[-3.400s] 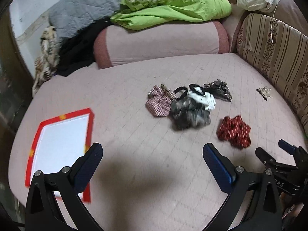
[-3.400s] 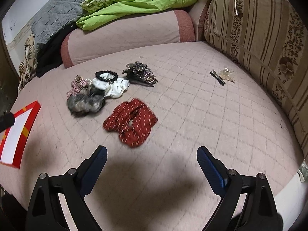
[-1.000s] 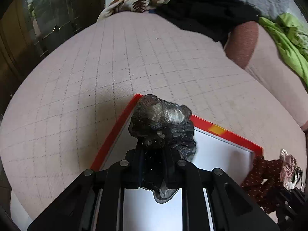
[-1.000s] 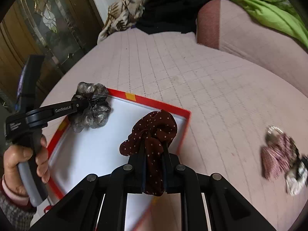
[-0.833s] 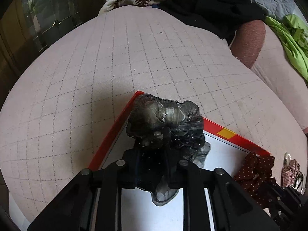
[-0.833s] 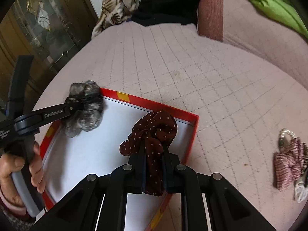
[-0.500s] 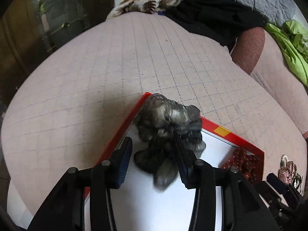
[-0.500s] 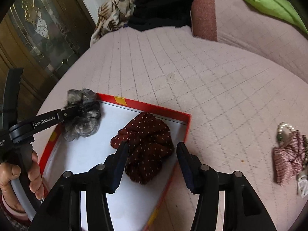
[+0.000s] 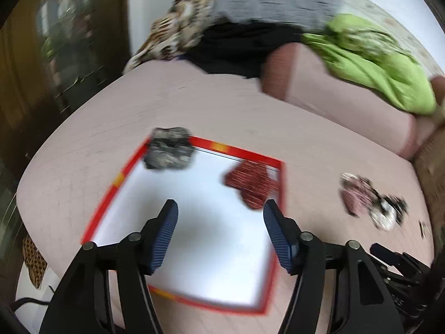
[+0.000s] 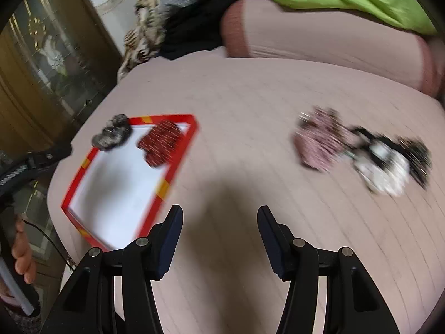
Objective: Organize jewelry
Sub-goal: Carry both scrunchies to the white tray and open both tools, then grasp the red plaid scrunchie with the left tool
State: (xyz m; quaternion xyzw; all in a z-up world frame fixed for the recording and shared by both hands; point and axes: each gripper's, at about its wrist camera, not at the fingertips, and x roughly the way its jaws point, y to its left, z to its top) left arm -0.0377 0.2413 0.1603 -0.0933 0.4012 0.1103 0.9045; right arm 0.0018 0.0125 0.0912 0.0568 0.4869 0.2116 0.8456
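Observation:
A red-rimmed white tray (image 9: 116,181) lies on the pink quilted bed. A grey scrunchie (image 9: 169,149) sits on its far left corner and a dark red dotted scrunchie (image 9: 251,182) lies at its far right. Both show in the right wrist view too: the grey scrunchie (image 10: 112,135) and the red scrunchie (image 10: 160,143) in the tray (image 10: 167,183). My left gripper (image 9: 218,233) is open and empty above the tray's near half. My right gripper (image 10: 219,239) is open and empty over the bed, right of the tray. A pink scrunchie (image 10: 317,144) and a white one (image 10: 386,167) lie in a pile to the right.
A pink bolster (image 10: 319,33) with a green blanket (image 9: 372,58) on it lines the far side. Dark and patterned clothes (image 9: 178,33) are heaped at the far left. A wooden glass-front cabinet (image 10: 41,55) stands beyond the bed's left edge. Both views are motion-blurred.
Both grippers opened, let go of the grey and the red scrunchie in the tray, and pulled back. The right gripper has swung right, away from the tray.

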